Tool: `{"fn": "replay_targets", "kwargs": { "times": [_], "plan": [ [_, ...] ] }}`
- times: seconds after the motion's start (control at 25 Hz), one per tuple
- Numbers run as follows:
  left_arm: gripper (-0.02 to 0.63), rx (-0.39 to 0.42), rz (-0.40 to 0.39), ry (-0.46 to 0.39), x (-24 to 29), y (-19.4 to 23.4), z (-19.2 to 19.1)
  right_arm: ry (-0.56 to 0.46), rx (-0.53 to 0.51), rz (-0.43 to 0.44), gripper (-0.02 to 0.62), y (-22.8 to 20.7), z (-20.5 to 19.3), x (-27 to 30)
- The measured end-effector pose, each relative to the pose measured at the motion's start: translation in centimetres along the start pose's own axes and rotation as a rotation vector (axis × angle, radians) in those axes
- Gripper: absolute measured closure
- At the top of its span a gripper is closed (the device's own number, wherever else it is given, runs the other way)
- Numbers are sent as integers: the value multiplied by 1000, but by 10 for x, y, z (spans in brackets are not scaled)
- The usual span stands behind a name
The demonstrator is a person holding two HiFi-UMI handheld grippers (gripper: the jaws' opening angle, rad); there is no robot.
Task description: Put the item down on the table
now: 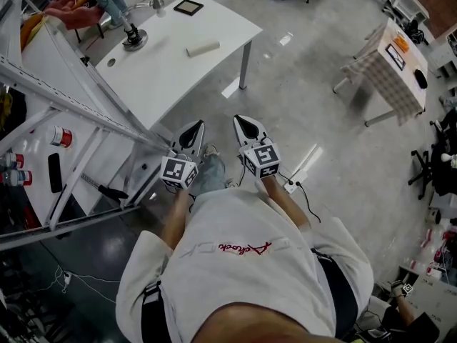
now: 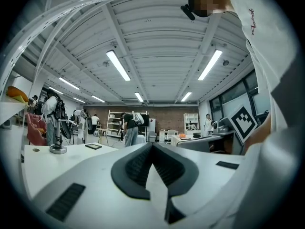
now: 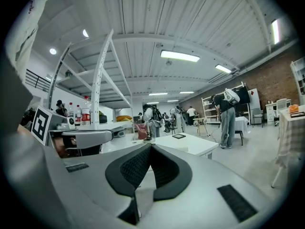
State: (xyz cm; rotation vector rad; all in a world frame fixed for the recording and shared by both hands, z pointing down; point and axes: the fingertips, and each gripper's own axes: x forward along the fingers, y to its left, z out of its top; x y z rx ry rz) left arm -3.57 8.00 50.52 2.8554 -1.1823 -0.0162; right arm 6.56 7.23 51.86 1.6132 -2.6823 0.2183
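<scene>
Both grippers are held close in front of the person's chest, above the floor and short of the white table (image 1: 178, 70). My left gripper (image 1: 191, 129) is shut with nothing in it; its black pads meet at the tip (image 2: 151, 145). My right gripper (image 1: 247, 126) is likewise shut and empty, pads together (image 3: 150, 147). On the table lie a beige block (image 1: 203, 48), a small black-framed plate (image 1: 188, 7) and a round metal stand base (image 1: 134, 40). The table also shows in the left gripper view (image 2: 43, 159) and in the right gripper view (image 3: 190, 144).
A white metal rack (image 1: 86, 98) with bottles (image 1: 61, 136) stands at the left, close to my left gripper. A power strip with cable (image 1: 291, 186) lies on the floor. A cloth-covered table (image 1: 389, 70) is at the far right. People stand in the background (image 3: 227, 113).
</scene>
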Motion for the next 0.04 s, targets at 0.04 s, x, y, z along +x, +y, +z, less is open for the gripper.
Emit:
{"fn": "replay_targets", "kwargs": {
  "times": [0.04],
  "plan": [
    [601,1,-2,0,0,0,0,0,0,0,591,0,0,0]
  ]
}}
